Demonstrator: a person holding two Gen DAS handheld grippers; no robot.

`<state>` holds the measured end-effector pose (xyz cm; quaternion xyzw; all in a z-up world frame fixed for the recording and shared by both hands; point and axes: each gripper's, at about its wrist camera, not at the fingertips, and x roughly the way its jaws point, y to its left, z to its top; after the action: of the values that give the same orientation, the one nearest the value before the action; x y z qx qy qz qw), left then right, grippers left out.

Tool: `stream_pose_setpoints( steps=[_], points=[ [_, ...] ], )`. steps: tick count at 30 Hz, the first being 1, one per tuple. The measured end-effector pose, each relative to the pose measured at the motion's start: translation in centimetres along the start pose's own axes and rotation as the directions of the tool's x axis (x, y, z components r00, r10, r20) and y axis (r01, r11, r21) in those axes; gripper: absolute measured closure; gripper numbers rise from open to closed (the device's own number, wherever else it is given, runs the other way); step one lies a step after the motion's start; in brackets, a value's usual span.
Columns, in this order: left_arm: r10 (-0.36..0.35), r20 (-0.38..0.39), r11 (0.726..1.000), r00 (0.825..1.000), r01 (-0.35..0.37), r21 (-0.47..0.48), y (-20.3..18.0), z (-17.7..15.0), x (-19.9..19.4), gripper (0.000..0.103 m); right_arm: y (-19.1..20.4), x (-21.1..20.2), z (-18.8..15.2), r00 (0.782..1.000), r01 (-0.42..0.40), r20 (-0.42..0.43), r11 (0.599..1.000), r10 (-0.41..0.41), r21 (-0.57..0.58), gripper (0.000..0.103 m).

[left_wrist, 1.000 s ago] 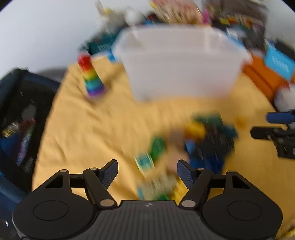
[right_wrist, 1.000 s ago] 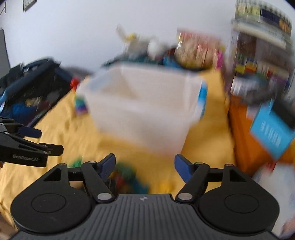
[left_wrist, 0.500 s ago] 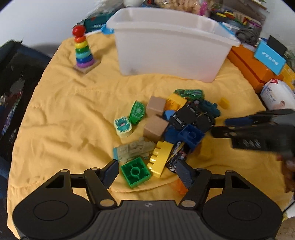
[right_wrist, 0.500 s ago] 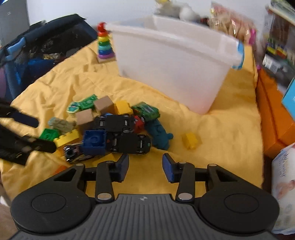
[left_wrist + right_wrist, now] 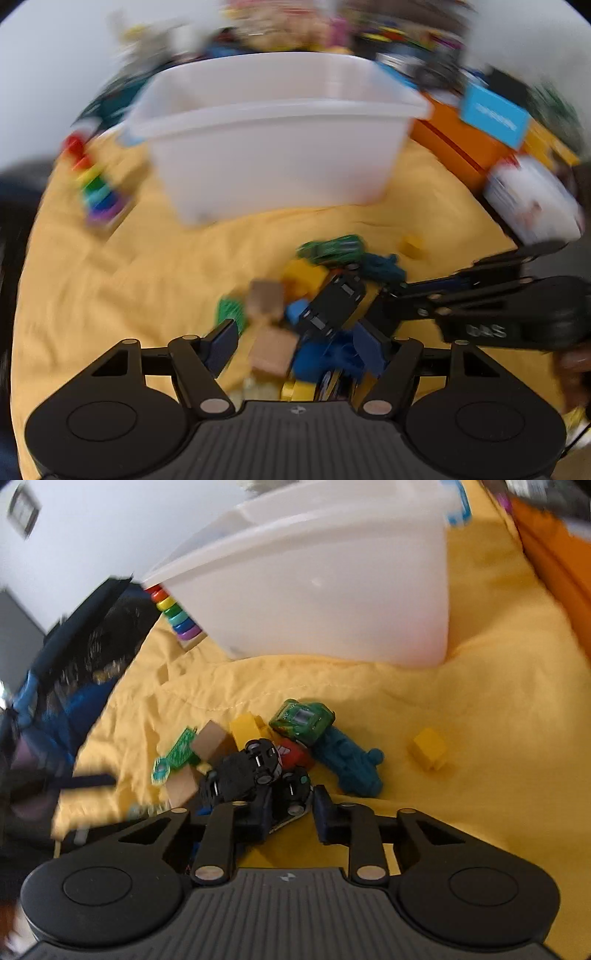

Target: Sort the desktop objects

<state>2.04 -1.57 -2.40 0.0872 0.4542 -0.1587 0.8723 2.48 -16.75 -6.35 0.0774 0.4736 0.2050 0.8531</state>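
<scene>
A heap of toys lies on the yellow cloth [image 5: 461,701]: two black toy cars, a green car [image 5: 301,720], a teal figure [image 5: 351,764], wooden blocks and bricks. My right gripper [image 5: 291,808] is down on the heap, its jaws closing, with both pads against the nearer black toy car [image 5: 295,790]. The second black car [image 5: 240,771] leans just left of it. My left gripper [image 5: 297,341] hangs open over the heap's near side, a wooden block [image 5: 273,350] and a blue brick [image 5: 325,358] showing between its fingers. The left wrist view is blurred.
A white plastic bin [image 5: 273,162] stands behind the heap. A rainbow ring stacker [image 5: 177,613] is to its left, and a loose yellow brick [image 5: 430,753] lies right of the heap. An orange box [image 5: 461,147] and a tissue pack [image 5: 532,203] line the right; a dark bag [image 5: 74,672] the left.
My right gripper sank onto the heap and its jaws narrowed from wide apart to around a black toy car. The left gripper shifted closer over the heap and stayed open.
</scene>
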Motion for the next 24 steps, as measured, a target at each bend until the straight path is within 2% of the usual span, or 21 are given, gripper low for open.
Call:
stream_pose_setpoints(
  steps=[1, 3, 5, 8, 10, 14, 15, 17, 19, 21, 23, 24],
  points=[
    [-0.007, -0.003, 0.999, 1.0, 0.007, 0.047, -0.5, 0.4, 0.4, 0.032, 0.1, -0.7, -0.3, 1.0, 0.016, 0.003, 1.0, -0.016, -0.01, 0.08],
    [-0.023, -0.019, 0.99, 1.0, 0.026, 0.136, -1.3, 0.9, 1.3, 0.042, -0.1, -1.8, -0.7, 0.999, 0.052, 0.007, 0.998, -0.052, -0.021, 0.082],
    [-0.042, -0.038, 0.981, 0.998, 0.048, 0.189, -2.0, 1.4, 2.0, 0.049, -0.4, -3.3, -1.2, 0.995, 0.099, 0.018, 0.995, -0.099, -0.031, 0.084],
    [-0.068, -0.047, 0.964, 0.997, 0.077, 0.255, -2.7, 1.9, 2.8, 0.053, -0.9, -4.5, -1.7, 0.986, 0.168, 0.029, 0.985, -0.166, -0.048, 0.085],
    [-0.063, -0.076, 0.955, 0.995, 0.082, 0.285, -3.1, 2.0, 3.7, 0.056, -1.6, -5.0, -1.9, 0.983, 0.179, 0.031, 0.984, -0.178, -0.022, 0.085],
    [-0.05, -0.089, 0.939, 0.995, 0.077, 0.336, -4.0, 2.1, 4.8, 0.057, -2.8, -5.3, -2.5, 0.985, 0.172, 0.023, 0.984, -0.174, 0.051, 0.085],
    [-0.037, -0.092, 0.936, 0.995, 0.067, 0.346, -4.2, 2.1, 5.2, 0.063, -2.8, -5.2, -2.6, 0.985, 0.172, 0.021, 0.984, -0.174, 0.052, 0.085],
    [-0.011, -0.123, 0.941, 0.992, 0.052, 0.335, -3.9, 2.0, 6.3, 0.082, -2.7, -5.1, -2.6, 0.984, 0.178, 0.019, 0.983, -0.179, 0.041, 0.085],
    [-0.027, -0.131, 0.961, 0.991, 0.062, 0.27, -3.2, 2.1, 6.4, 0.083, -2.4, -5.1, -2.6, 0.983, 0.18, 0.023, 0.983, -0.181, 0.02, 0.085],
    [-0.085, -0.113, 0.977, 0.99, 0.105, 0.187, -2.2, 2.2, 5.0, 0.083, -2.3, -5.1, -2.6, 0.983, 0.18, 0.022, 0.984, -0.18, 0.011, 0.084],
    [-0.14, -0.094, 0.983, 0.986, 0.15, 0.107, -1.4, 2.1, 3.0, 0.083, -2.6, -4.9, -2.7, 0.985, 0.171, 0.009, 0.985, -0.171, 0.018, 0.079],
    [-0.164, -0.087, 0.983, 0.983, 0.17, 0.073, -1.0, 1.9, 1.8, 0.083, -2.9, -4.7, -2.9, 0.988, 0.158, -0.001, 0.987, -0.158, 0.019, 0.074]
  ],
)
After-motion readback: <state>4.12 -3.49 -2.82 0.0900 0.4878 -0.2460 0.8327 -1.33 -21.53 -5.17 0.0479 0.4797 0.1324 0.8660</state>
